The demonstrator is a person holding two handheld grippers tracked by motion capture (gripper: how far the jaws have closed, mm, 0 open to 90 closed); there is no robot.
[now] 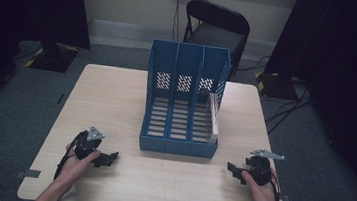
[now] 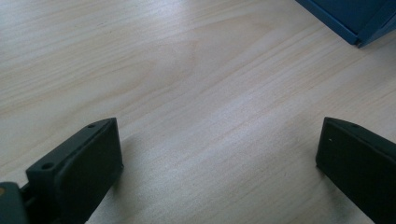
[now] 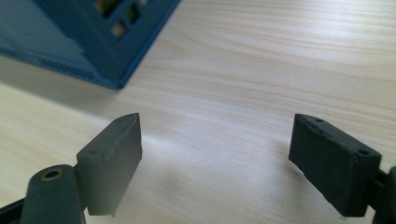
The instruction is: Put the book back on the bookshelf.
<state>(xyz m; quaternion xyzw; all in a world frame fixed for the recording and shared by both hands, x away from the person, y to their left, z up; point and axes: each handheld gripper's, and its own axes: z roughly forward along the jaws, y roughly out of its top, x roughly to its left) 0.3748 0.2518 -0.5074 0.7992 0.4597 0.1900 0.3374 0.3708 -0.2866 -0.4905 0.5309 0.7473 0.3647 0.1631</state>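
Observation:
A blue three-slot file holder (image 1: 184, 101) stands in the middle of the light wooden table (image 1: 116, 99), its open side facing me. A thin white sheaf (image 1: 213, 115) leans in its right slot. My left gripper (image 1: 110, 157) rests near the table's front left, held by a hand, jaws wide apart with bare wood between them (image 2: 219, 149). My right gripper (image 1: 232, 168) rests near the front right, also open over bare wood (image 3: 215, 149). A corner of the holder (image 2: 359, 23) appears in the left gripper view, and its perforated wall (image 3: 116, 42) in the right gripper view.
A black folding chair (image 1: 219, 27) stands behind the table. Dark curtains hang at both sides, and cables run across the grey floor at the right. The strip of table between the holder and the front edge is bare wood.

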